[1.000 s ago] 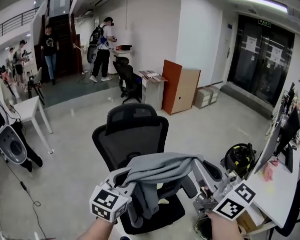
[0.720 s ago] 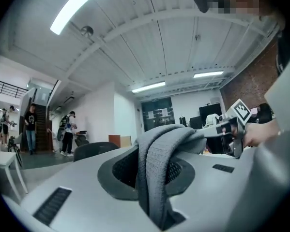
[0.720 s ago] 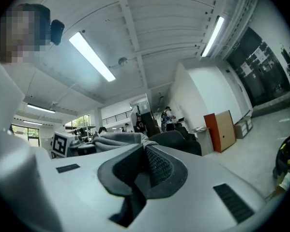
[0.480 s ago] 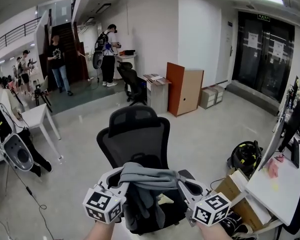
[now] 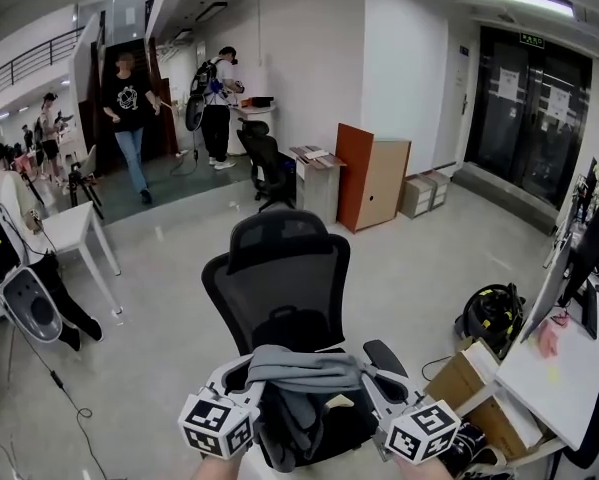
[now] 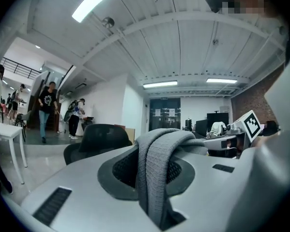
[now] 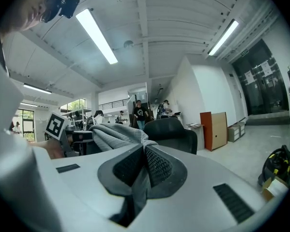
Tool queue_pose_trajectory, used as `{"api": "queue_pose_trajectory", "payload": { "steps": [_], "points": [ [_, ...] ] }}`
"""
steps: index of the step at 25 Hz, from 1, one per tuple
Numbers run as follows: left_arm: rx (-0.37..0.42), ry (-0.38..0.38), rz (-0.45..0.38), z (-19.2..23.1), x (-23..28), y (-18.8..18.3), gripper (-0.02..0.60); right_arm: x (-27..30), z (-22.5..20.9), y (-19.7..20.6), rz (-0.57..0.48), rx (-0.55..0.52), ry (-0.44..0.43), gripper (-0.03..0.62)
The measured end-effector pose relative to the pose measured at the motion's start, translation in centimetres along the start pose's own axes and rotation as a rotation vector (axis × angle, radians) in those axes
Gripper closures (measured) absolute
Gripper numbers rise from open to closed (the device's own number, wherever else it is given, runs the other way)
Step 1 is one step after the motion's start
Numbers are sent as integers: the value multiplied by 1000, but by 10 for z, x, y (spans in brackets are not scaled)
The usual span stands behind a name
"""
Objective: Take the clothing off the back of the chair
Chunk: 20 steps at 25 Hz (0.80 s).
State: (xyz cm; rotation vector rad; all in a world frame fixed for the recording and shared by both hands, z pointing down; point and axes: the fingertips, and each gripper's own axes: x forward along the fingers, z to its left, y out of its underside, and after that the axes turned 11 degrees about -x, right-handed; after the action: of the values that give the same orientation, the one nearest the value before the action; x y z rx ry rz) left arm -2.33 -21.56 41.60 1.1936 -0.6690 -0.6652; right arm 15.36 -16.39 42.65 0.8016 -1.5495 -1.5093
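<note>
Left claw (image 6: 152, 175): pinching a thick, bunched fold of the grey garment (image 5: 301, 373); its jaws are standing slightly apart around the bulk of the cloth.
Right claw (image 7: 141, 170): pressing almost together on a thinner edge of the same cloth; the fabric is running down through the narrow gap.
Garment's place: hanging between the two claws at the near side of the scene, spanning left to right above the seat of the black chair (image 5: 284, 278); it is looking clear of the mesh backrest, which is standing just beyond it on the far side; a loose part is drooping below the span toward the seat.
Handling: judging by the ribbed knit and the sag, it is behaving as soft, light and limp; nothing is suggesting it is fragile; the textured pads are likely gripping it well.
Where to hold: two holds well apart along the upper edge are suiting it; a bunched fold is giving the surer grip, a single thin layer the weaker one.
Risk: the drooping part is hanging near the right armrest (image 5: 384, 353) and could be snagging there.
</note>
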Motion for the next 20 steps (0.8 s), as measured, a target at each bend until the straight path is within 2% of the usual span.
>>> {"api": "queue_pose_trajectory", "payload": {
  "steps": [7,12,20],
  "points": [
    [66,47,26,-1,1,-4,518,-3,6,-7,-2,-15,59,576],
    [102,72,-7,-5,1,-24,518,-5,7,-21,-24,-38,69,576],
    [64,46,-2,14,-13,-20,518,4,25,-24,-25,-44,46,576]
  ]
}}
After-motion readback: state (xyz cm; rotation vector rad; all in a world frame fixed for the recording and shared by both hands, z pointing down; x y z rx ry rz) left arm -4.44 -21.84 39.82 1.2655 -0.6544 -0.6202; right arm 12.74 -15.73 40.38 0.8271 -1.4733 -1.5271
